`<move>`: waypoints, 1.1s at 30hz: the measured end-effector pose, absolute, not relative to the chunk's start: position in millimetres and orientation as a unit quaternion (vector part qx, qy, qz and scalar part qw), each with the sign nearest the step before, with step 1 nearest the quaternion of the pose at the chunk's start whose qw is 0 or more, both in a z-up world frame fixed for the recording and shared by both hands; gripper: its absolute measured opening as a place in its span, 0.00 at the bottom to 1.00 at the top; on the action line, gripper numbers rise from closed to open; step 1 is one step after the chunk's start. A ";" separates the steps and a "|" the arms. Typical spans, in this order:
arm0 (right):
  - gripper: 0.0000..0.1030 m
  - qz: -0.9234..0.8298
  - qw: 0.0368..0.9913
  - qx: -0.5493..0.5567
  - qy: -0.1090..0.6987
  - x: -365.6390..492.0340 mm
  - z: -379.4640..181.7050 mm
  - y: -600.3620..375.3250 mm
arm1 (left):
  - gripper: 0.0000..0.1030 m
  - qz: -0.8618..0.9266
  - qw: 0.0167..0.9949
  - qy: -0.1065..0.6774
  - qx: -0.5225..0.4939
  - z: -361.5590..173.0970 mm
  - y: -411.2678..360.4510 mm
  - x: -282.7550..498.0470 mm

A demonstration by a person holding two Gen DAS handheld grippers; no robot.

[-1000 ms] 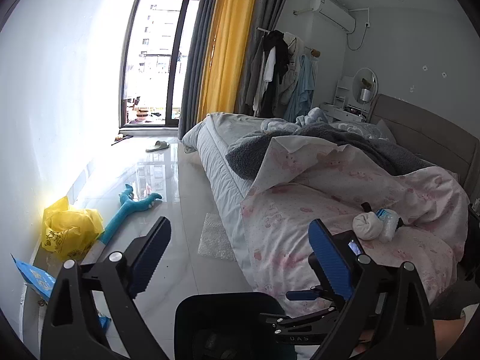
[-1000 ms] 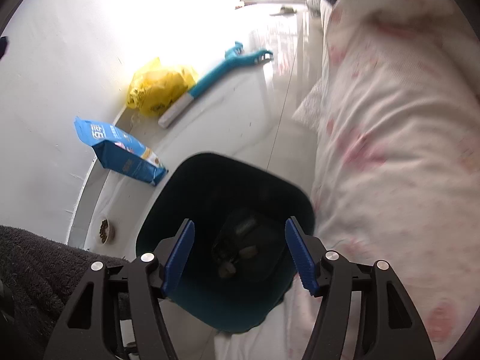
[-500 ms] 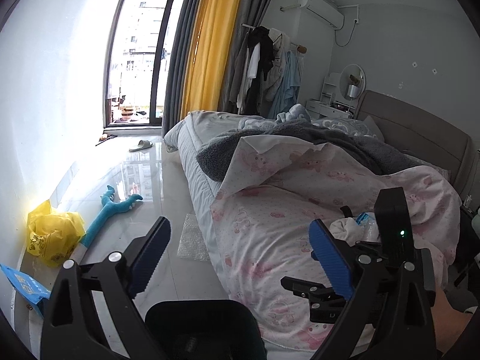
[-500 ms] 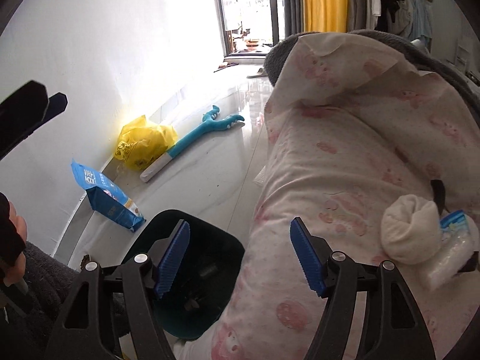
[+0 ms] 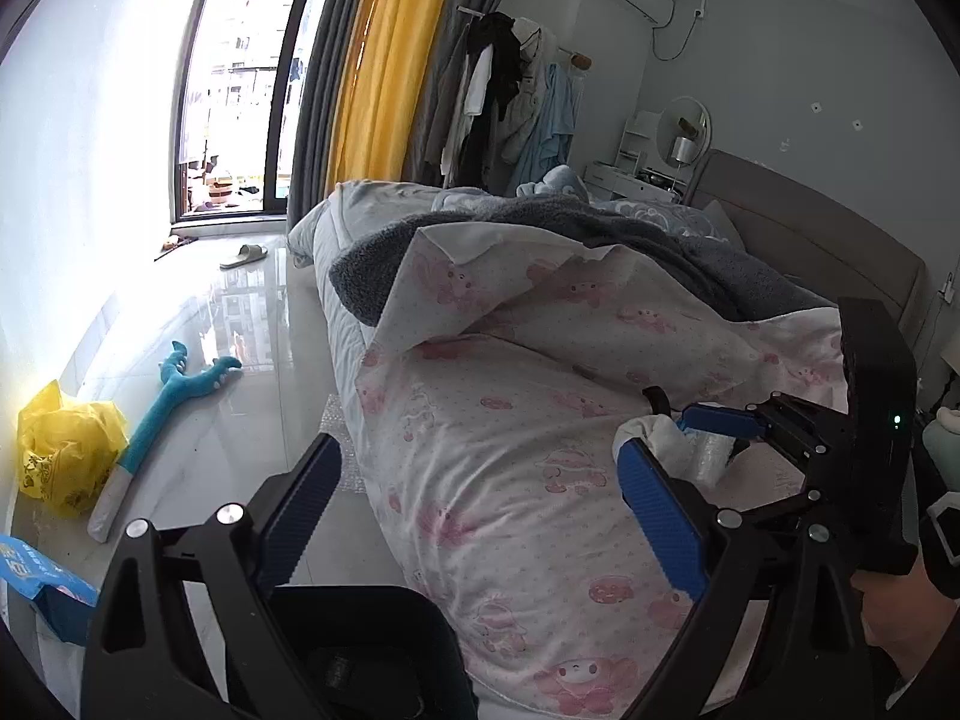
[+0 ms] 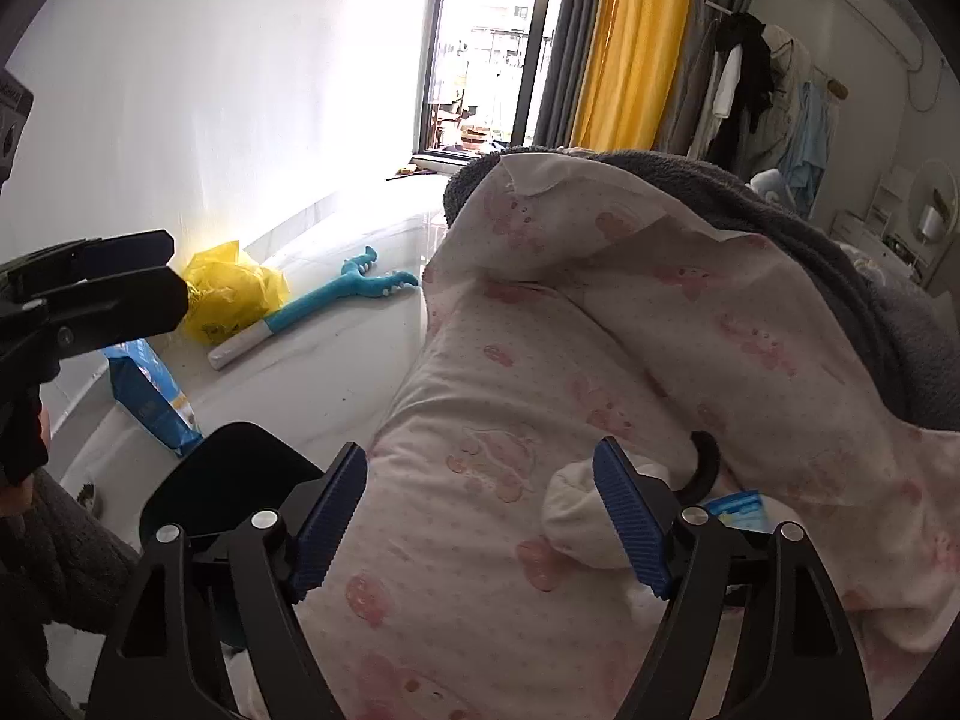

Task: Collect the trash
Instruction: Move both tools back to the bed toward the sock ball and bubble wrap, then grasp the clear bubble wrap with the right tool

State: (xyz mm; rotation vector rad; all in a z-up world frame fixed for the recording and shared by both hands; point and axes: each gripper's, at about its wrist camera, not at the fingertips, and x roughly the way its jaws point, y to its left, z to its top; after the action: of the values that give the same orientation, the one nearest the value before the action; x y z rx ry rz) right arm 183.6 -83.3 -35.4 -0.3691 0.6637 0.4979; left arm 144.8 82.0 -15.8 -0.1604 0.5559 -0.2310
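Note:
A crumpled white wad lies on the pink quilt, with a blue-labelled plastic wrapper and a black curved item beside it. My right gripper is open over the quilt, its right finger against the wad. In the left wrist view the wad sits between the right gripper's fingers. My left gripper is open and empty above the dark bin. The bin stands on the floor by the bed.
On the white floor lie a yellow plastic bag, a blue packet, a teal toy stick, a bubble-wrap sheet and a slipper. A grey blanket covers the bed. A clothes rack stands behind.
My right gripper has swung up from over the bin to the quilt and come up to the white wad. My left gripper has shifted right, staying open over the bin.

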 end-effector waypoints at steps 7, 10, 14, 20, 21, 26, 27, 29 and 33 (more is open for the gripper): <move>0.79 0.227 0.895 -0.219 0.314 185.9 -38.4 -107.5 | 0.92 -0.131 0.940 0.298 -0.100 -23.2 67.9 162.1; 0.79 0.228 0.896 -0.212 0.316 187.6 -39.5 -119.1 | 0.92 -0.140 0.934 0.309 -0.116 -26.7 63.1 168.6; 0.79 0.222 0.897 -0.219 0.314 188.7 -42.9 -132.6 | 0.92 -0.156 0.925 0.319 -0.136 -30.7 53.9 177.4; 0.79 0.209 0.896 -0.229 0.317 193.5 -52.7 -149.1 | 0.92 -0.167 0.919 0.327 -0.142 -33.3 38.0 187.9; 0.79 0.209 0.896 -0.229 0.317 194.7 -53.3 -150.2 | 0.92 -0.170 0.918 0.329 -0.142 -34.1 34.3 189.8; 0.79 0.203 0.892 -0.249 0.319 197.0 -60.0 -153.6 | 0.92 -0.186 0.909 0.340 -0.151 -41.1 19.0 199.3; 0.79 0.203 0.890 -0.255 0.319 197.6 -61.7 -153.8 | 0.92 -0.189 0.907 0.343 -0.156 -43.0 16.6 201.5; 0.79 0.201 0.888 -0.265 0.318 198.4 -64.5 -153.8 | 0.92 -0.193 0.903 0.347 -0.164 -45.9 12.4 205.1; 0.79 0.192 0.883 -0.276 0.327 202.3 -71.5 -156.4 | 0.92 -0.192 0.899 0.354 -0.173 -51.9 5.2 210.3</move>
State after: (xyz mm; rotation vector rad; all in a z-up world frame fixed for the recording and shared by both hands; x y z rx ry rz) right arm 202.3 -156.4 -71.5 -0.5744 0.6801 0.3992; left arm 210.3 5.2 -51.9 -0.3590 0.7339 -0.3981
